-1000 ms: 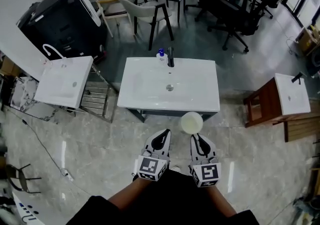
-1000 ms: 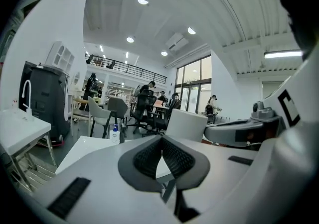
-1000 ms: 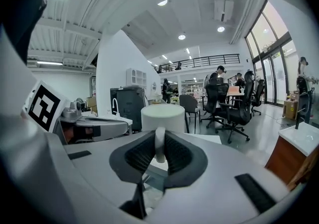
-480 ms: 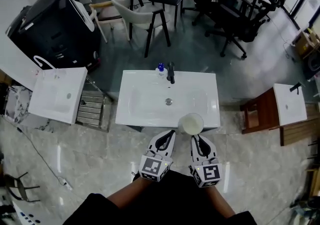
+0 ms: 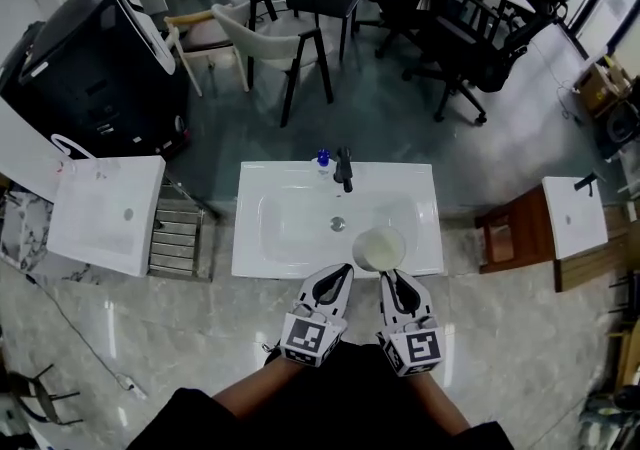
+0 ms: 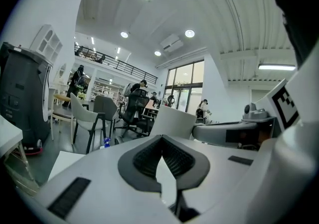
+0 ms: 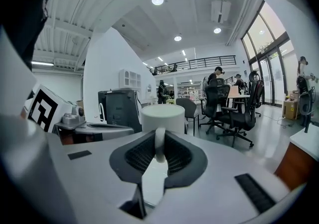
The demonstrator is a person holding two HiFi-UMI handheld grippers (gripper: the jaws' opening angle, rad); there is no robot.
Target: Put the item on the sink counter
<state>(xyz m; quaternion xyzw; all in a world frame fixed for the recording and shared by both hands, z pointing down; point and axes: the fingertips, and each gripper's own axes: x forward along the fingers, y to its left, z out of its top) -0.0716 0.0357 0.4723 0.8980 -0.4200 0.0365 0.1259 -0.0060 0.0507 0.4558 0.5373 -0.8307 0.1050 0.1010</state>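
Observation:
A white mug (image 5: 379, 248) hangs over the front right part of the white sink counter (image 5: 262, 256), close to the basin's edge. My right gripper (image 5: 392, 282) is shut on the mug's handle (image 7: 159, 144), and the mug (image 7: 162, 117) stands upright just beyond the jaws. Beside it, at the counter's front edge, my left gripper (image 5: 338, 279) is shut with nothing between its jaws. From the left gripper view the mug (image 6: 173, 123) shows to the right of the shut pads (image 6: 147, 157). A black faucet (image 5: 345, 170) and a blue-capped bottle (image 5: 322, 161) stand at the counter's back.
A second white basin (image 5: 100, 213) sits to the left with a metal rack (image 5: 180, 236) between it and the counter. A wooden stand with a small basin (image 5: 573, 215) is at the right. Chairs (image 5: 265, 43) and a black cabinet (image 5: 90, 68) stand behind the sink.
The person has stepped toward the sink. The mug in the right gripper, which hung over the floor in front of the counter, now hangs over the counter's front right part.

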